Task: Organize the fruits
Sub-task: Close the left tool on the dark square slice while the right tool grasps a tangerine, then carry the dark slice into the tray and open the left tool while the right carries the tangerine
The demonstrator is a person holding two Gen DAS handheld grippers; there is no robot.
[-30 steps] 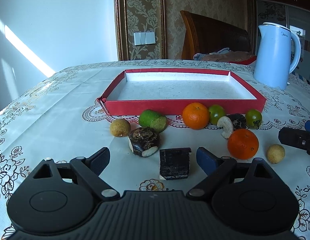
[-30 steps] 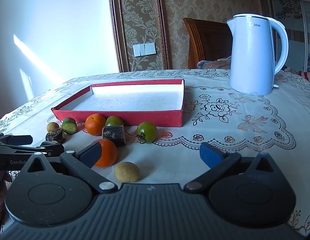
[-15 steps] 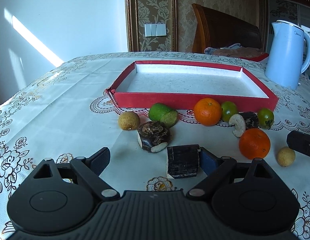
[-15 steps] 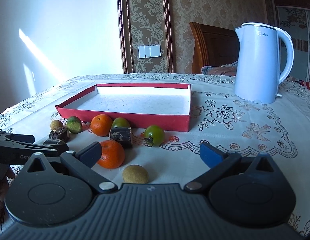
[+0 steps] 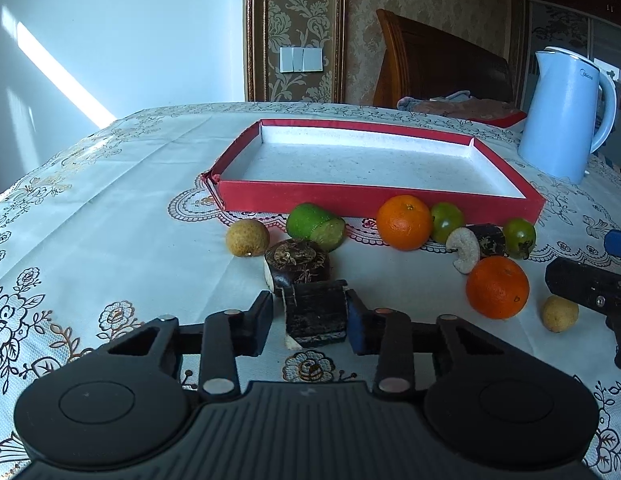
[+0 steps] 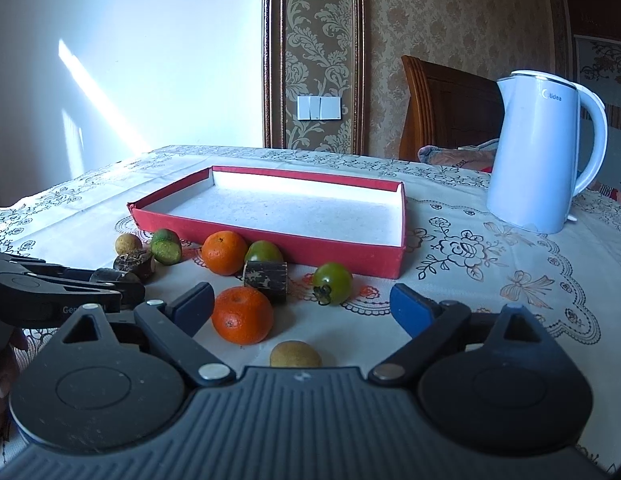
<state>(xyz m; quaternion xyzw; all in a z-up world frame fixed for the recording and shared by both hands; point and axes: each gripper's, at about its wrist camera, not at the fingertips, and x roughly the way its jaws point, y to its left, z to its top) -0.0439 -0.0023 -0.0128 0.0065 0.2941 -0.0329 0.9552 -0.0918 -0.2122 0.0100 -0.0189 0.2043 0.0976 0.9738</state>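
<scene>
A dark, cut sugarcane piece (image 5: 316, 312) lies on the tablecloth between the fingers of my left gripper (image 5: 310, 322). Its jaws are closing: the right pad touches the piece, while a sliver of cloth still shows at the left pad. Behind it sit a water chestnut (image 5: 298, 266), a lime (image 5: 316, 226), a longan (image 5: 247, 237) and an orange (image 5: 405, 222), in front of the red tray (image 5: 374, 200). My right gripper (image 6: 302, 308) is open, its jaws narrowing slightly. An orange (image 6: 242, 314) and a longan (image 6: 295, 354) lie between its fingers, untouched.
A white kettle (image 6: 538, 156) stands at the back right beside the tray (image 6: 266, 244). Green tomatoes (image 6: 332, 278), another sugarcane chunk (image 6: 266, 276) and a second orange (image 6: 223, 252) cluster along the tray's front wall. A wooden chair (image 6: 442, 108) stands behind the table.
My left jaws have drawn in from wide open around the dark sugarcane piece, which slid toward their middle. My right jaws have narrowed a little.
</scene>
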